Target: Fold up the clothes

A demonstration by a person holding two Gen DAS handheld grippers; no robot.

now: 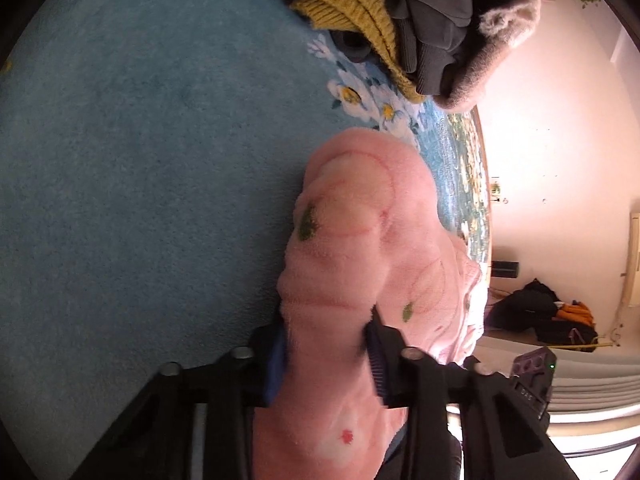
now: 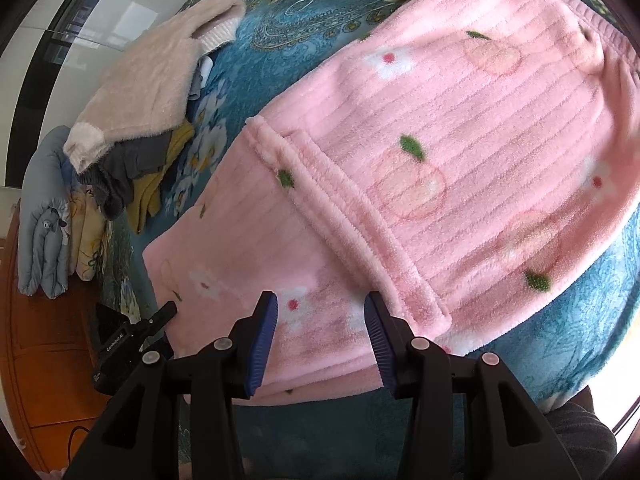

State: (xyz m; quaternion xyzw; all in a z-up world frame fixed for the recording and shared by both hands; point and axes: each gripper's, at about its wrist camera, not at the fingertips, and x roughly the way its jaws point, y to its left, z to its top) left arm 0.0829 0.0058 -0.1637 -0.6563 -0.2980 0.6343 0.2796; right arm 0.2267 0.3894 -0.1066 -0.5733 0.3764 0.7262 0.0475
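The left gripper [image 1: 326, 354] pinches a bunched fold of the pink fleece garment [image 1: 352, 248], its blue ribbed pads [image 1: 277, 360] pressed into the pile on both sides. No earlier view is given, so only the grip itself can be told. The cloth rises out of the jaws as a thick wrinkled roll printed with faint peach rings, green leaves and a red-centred white flower.

The right gripper [image 2: 322, 320] stands spread, its pads [image 2: 264, 340] clear of the cloth, hovering over the near hem of the same pink fleece garment [image 2: 420, 168]. Here the garment lies mostly flat, ribbed in fine horizontal lines, with a thick rolled band running diagonally across it and an elastic gathered edge at the far right.

It lies on a teal plush bedspread [image 1: 120, 168] with white and yellow flowers along its border. At the far side sits a heap of clothes [image 1: 420, 24]: a mustard knit, dark grey fabric and a fuzzy cream sweater [image 2: 148, 80]. Left of the bed, folded pale blue bedding [image 2: 44, 216] rests on orange-brown wood. Past the bed's right edge is a pale wall and dark clothes [image 1: 544, 316] piled on the floor.
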